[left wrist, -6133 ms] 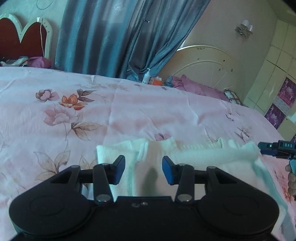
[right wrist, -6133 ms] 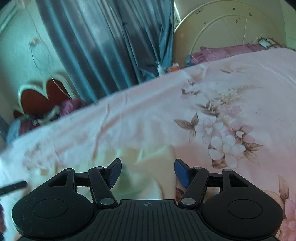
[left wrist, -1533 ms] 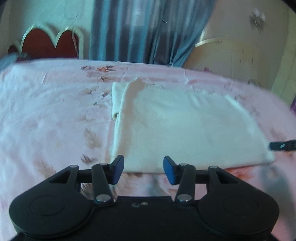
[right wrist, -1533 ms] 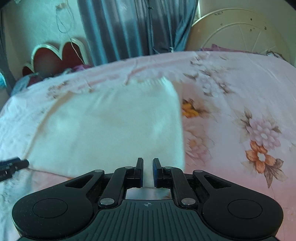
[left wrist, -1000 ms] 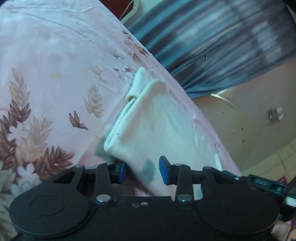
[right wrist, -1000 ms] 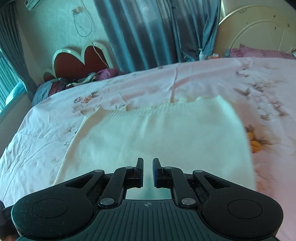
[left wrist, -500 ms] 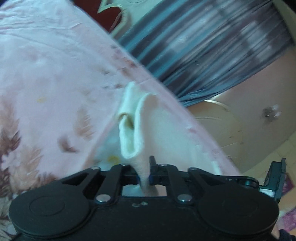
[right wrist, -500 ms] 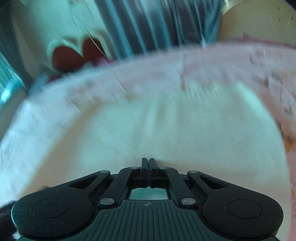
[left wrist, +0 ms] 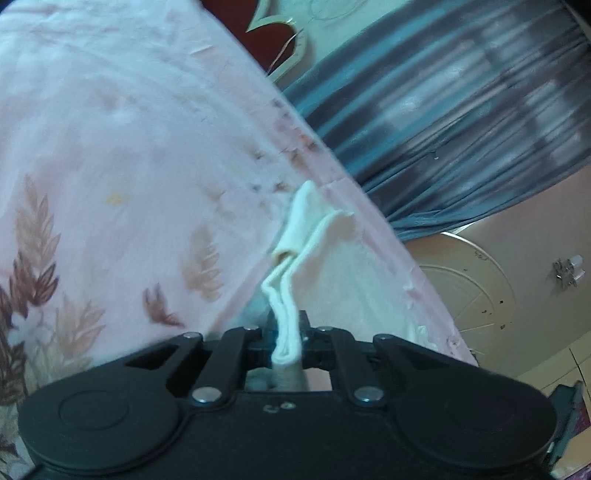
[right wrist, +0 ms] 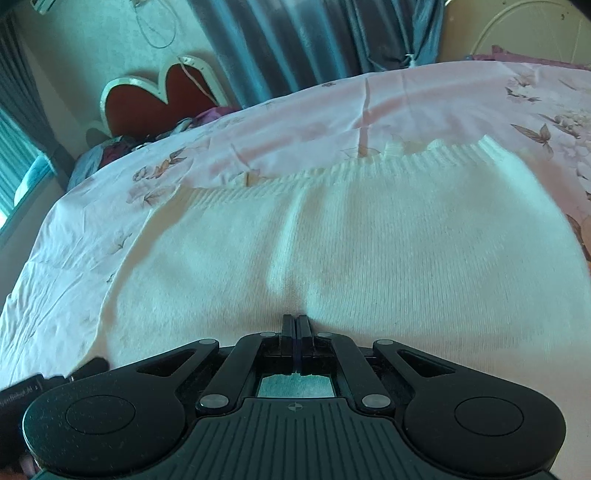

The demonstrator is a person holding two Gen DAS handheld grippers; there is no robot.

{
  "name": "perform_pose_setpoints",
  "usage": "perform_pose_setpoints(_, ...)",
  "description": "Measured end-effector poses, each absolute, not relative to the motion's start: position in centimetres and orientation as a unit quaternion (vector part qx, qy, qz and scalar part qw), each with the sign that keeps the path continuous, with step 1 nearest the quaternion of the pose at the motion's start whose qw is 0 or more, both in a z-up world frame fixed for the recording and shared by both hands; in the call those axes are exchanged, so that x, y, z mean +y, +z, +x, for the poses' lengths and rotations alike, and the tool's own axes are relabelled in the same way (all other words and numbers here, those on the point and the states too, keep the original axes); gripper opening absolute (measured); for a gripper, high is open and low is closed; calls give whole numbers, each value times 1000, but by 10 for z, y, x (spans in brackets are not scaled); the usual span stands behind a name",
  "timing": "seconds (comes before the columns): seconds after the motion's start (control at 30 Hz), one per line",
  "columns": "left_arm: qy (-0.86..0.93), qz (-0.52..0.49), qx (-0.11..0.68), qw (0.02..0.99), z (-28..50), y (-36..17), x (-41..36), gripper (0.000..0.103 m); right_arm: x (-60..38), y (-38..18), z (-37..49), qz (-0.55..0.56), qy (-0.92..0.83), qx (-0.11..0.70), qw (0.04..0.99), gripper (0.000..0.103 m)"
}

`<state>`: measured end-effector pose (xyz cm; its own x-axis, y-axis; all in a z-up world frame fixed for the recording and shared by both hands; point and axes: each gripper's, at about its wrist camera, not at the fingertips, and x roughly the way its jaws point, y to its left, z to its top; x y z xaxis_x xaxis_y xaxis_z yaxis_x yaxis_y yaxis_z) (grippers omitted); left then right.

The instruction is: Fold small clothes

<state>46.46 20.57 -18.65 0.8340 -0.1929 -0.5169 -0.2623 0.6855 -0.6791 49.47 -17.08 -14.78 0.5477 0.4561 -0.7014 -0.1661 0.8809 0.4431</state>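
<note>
- Left wrist view: cream knit garment lies on the bed's pink floral sheet; its long axis runs from the tongs away toward the upper right, along the sheet's far edge.
- Left tongs have just been closing and now pinch the near corner of the garment; several folded layers stand up between the pads as a narrow ridge.
- Beyond the pinch the layers part; one edge curls into a small roll on the sheet side.
- Behind: grey-blue curtain, a red heart-shaped headboard, a round pale bed end.
- Right wrist view: the same garment spreads wide across the frame, long axis left to right, ribbed hem on the far side.
- Right tongs are fully closed, pads meeting, tips at the garment's near edge; knit shows through the frame gap behind them. Whether any cloth is caught between the pads I cannot tell.
- A soft crease runs up the knit from the tips.
- A dark part of the other gripper shows at the lower left, by the garment's left edge.
</note>
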Motion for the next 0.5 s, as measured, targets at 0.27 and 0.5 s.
perform_pose_setpoints(0.27, -34, -279, 266, 922, 474, -122, 137, 7, -219, -132, 481, 234, 207, 371, 874, 0)
perform_pose_setpoints(0.5, -122, -156, 292, 936, 488, -81, 21, 7, -344, -122, 455, 309, 136, 337, 879, 0)
